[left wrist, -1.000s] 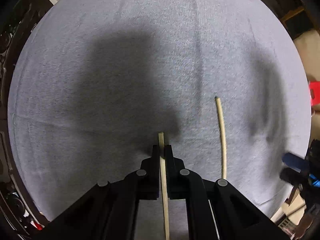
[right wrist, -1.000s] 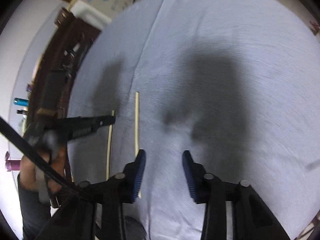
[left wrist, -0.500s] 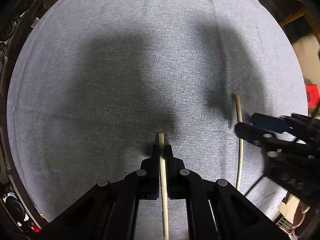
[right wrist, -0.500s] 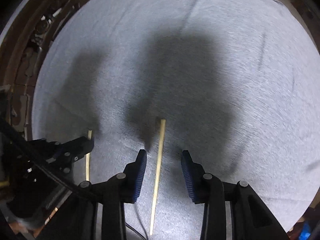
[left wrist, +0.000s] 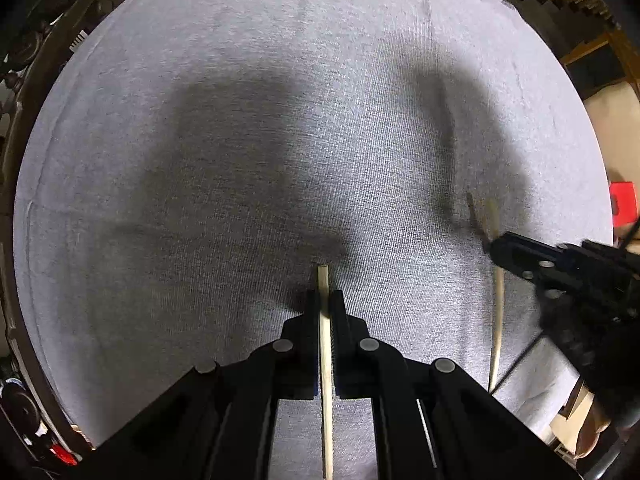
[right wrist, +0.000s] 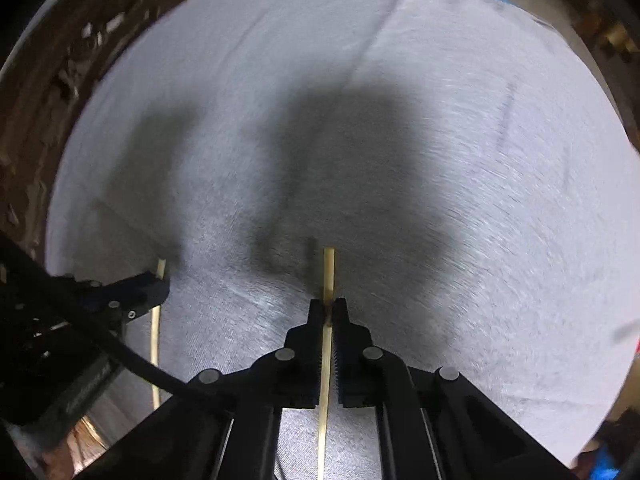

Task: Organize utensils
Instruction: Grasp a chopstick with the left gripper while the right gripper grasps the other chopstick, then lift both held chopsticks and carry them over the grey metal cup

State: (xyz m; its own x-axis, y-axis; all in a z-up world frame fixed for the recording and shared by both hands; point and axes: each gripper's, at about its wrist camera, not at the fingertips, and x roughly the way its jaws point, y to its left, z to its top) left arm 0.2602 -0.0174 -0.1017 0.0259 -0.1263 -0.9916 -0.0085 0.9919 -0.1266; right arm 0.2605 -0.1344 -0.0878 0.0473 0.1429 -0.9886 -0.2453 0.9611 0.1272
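A grey cloth (left wrist: 224,128) covers the table and fills almost the whole of both wrist views, with broad dark shadows (left wrist: 248,152) lying across its middle and a straight crease running up toward 12 o'clock. Dark wooden furniture (right wrist: 48,92) curves around the cloth's edge from 8 to 11 o'clock in the right wrist view, blurred and hard to read. In the left wrist view a red thing (left wrist: 622,203) sits off the cloth at 3 o'clock. The left gripper (left wrist: 325,300) reaches in from 6 o'clock of its own view, pointing down at the cloth, its jaws pressed together on a pale chopstick (left wrist: 325,344) that runs straight between them, its blunt end standing just past the tips toward 12 o'clock and its length trailing back under the gripper toward 6 o'clock. The right gripper (right wrist: 328,307) likewise comes in from 6 o'clock of its own view, and its jaws have just been closing; they now pinch a second chopstick (right wrist: 328,276), which lies along the line of the fingers with its end poking out toward 12 o'clock. In the left wrist view the right gripper appears at 4 o'clock, with its chopstick crossing behind the tip, somewhat blurred. In the right wrist view the left gripper shows at 8 o'clock, with its chopstick beside the tip. The two chopsticks lie roughly parallel and apart.
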